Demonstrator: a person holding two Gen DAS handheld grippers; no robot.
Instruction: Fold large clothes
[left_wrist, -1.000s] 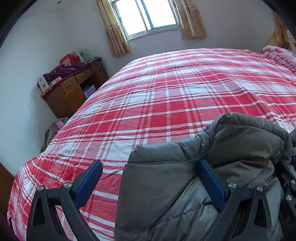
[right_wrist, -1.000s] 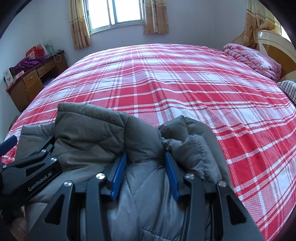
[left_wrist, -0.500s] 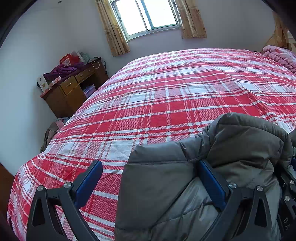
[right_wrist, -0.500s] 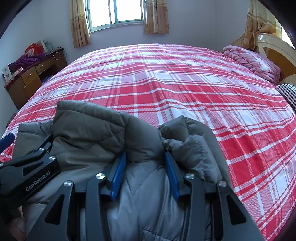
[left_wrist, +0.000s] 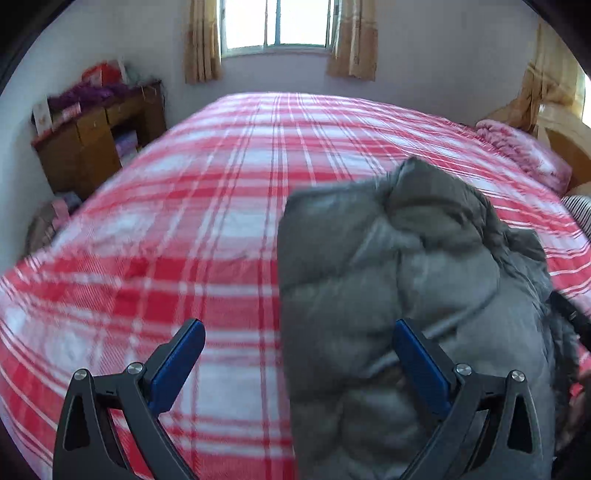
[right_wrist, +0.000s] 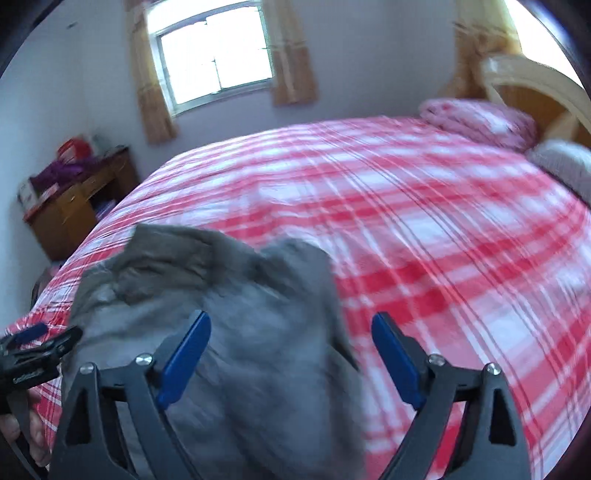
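- Left wrist view: the left gripper (left_wrist: 297, 354) has its fingers (left_wrist: 177, 363) spread wide and released. The left blue pad hangs over bare bed cover; the right pad sits over the near part of the jacket (left_wrist: 406, 295), with nothing pinched between the two.
- The jacket is a grey padded one, lying bunched in a thick bundle on the red-and-white checked bed (left_wrist: 184, 240), toward the near right side of this view. Its top edge looks doubled over, so I judge at least one fold is in place.
- A wooden desk (left_wrist: 92, 144) stands well apart against the far left wall, and a pink blanket (left_wrist: 524, 147) lies at the far right of the bed.
- Right wrist view: the right gripper (right_wrist: 291, 354) is opening its fingers; the jacket's edge lies between and below them, but the pads are clear of the cloth, so it is letting go rather than gripping.
- Here the jacket sits on the near left part of the bed, and the other gripper shows at the far left edge, just beside it.
- Progress, as a judgement: the bundle is compact and both grippers are free, so the folding looks close to done. What may be left is tidying the lumpy upper edge; the picture is too blurred to say how neat it is.
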